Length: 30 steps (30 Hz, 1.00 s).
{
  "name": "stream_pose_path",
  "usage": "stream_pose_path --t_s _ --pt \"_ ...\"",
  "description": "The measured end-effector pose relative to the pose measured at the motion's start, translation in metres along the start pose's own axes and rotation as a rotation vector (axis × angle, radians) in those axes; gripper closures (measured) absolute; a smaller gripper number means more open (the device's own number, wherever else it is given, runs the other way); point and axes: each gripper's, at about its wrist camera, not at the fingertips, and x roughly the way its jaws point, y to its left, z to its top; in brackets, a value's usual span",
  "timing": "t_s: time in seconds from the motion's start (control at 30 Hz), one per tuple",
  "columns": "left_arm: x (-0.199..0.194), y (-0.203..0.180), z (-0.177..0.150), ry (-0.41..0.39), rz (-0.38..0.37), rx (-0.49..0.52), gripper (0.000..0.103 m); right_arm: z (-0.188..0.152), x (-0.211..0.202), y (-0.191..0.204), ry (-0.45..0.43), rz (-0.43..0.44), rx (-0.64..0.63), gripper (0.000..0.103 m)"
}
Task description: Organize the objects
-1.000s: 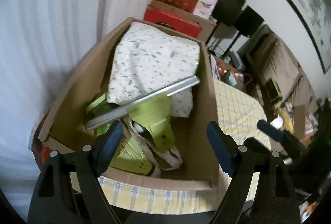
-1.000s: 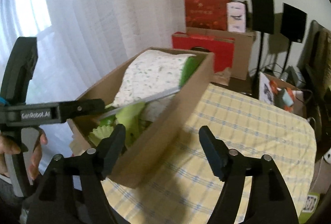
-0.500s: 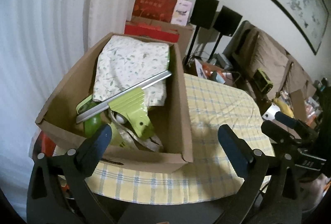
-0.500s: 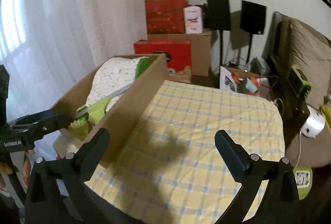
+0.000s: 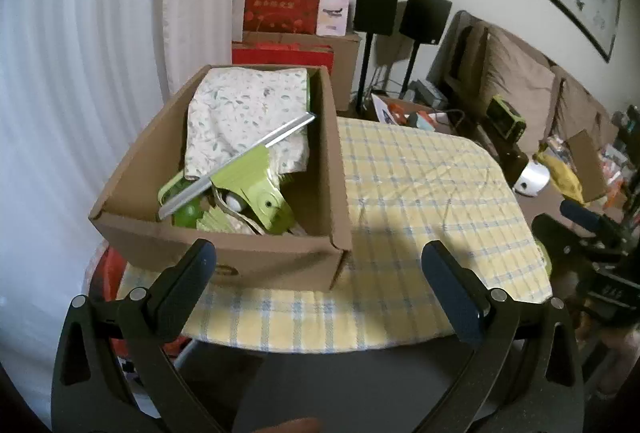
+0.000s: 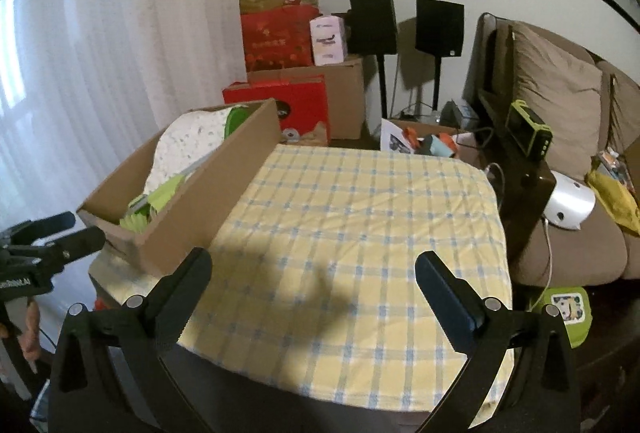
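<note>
A brown cardboard box (image 5: 224,261) (image 6: 224,181) stands on the left part of a table with a yellow checked cloth (image 5: 420,201) (image 6: 360,217). Inside lie a leaf-print fabric bundle (image 5: 244,109) (image 6: 188,141), a silver bar (image 5: 240,165) and green plastic items (image 5: 260,193) (image 6: 156,199). My left gripper (image 5: 318,271) hangs open and empty before the box's near wall, off the table edge. My right gripper (image 6: 312,279) stands open and empty over the cloth's near edge. Each gripper shows at the edge of the other's view, the left gripper (image 6: 48,245) and the right gripper (image 5: 592,233).
Red boxes and cartons (image 6: 288,73) are stacked behind the table by a white curtain (image 6: 100,53). Two black speakers on stands (image 6: 404,25) stand at the wall. A brown sofa (image 6: 560,113) with clutter and a white device (image 6: 568,205) lies to the right.
Both grippers have pulled back from the box and their jaws have spread wider. The box and the table now sit farther off in both views.
</note>
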Motion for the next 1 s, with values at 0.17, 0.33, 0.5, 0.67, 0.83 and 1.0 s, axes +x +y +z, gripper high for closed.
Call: stream_pose_path --t_s 0.17,0.33,0.5,0.67,0.83,1.0 --pt "-0.008 -0.006 -0.006 -0.009 0.017 0.021 0.0 -0.012 -0.009 0.0 0.001 -0.036 -0.008 0.001" --pt "-0.014 -0.006 -0.01 -0.005 0.021 0.02 0.0 -0.024 -0.019 -0.004 -0.001 -0.073 -0.008 0.001" --pt "-0.015 -0.008 -0.014 0.007 0.034 0.03 0.0 -0.031 -0.026 -0.006 -0.003 -0.092 0.004 0.001" --pt "-0.014 -0.009 -0.016 0.005 0.049 0.038 0.0 -0.031 -0.03 -0.011 -0.007 -0.108 0.018 0.001" --pt "-0.013 -0.009 -0.018 0.001 0.071 0.039 0.0 -0.03 -0.03 -0.013 -0.006 -0.104 0.035 0.001" --pt "-0.01 -0.007 -0.016 0.003 0.086 0.037 0.0 -0.028 -0.029 -0.012 -0.004 -0.103 0.047 0.001"
